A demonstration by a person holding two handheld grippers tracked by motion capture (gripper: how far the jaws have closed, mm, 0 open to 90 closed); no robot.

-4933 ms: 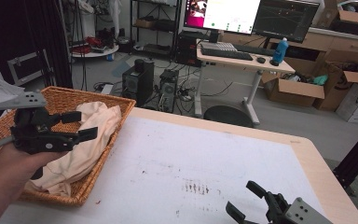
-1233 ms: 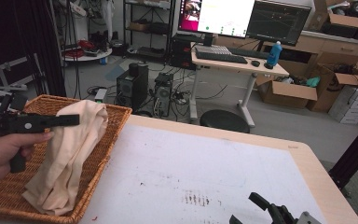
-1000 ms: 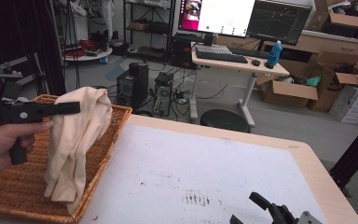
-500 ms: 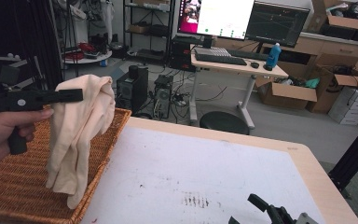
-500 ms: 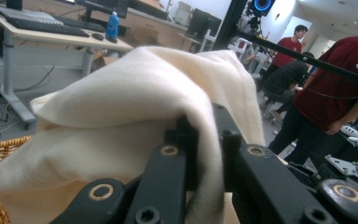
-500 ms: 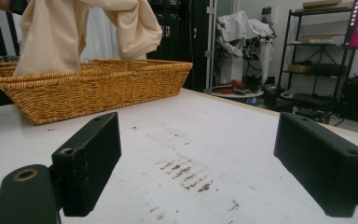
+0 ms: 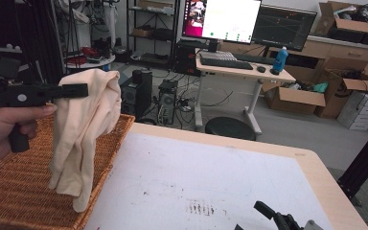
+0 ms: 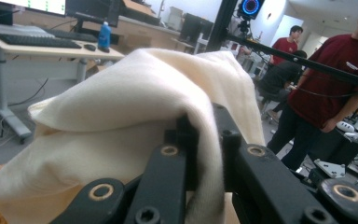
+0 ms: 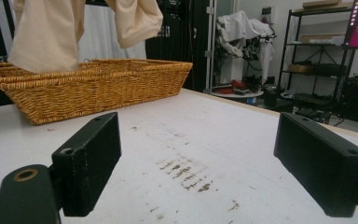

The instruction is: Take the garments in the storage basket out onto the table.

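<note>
Up at the left of the high view, the left gripper is clamped on a cream cloth, its jaws level and pointing right; the cloth hangs in long folds from the pinch, its lower end over the basket and its tip beside the basket's near right rim; whether it touches the wicker I cannot tell; in the left gripper view the jaws stand nearly together with a fold of cloth squeezed between them. Low at the near right edge of the table sits the right gripper; in its own view its pads stand wide apart with nothing between them, facing bare tabletop, the basket beyond and the cloth hanging above it.
</note>
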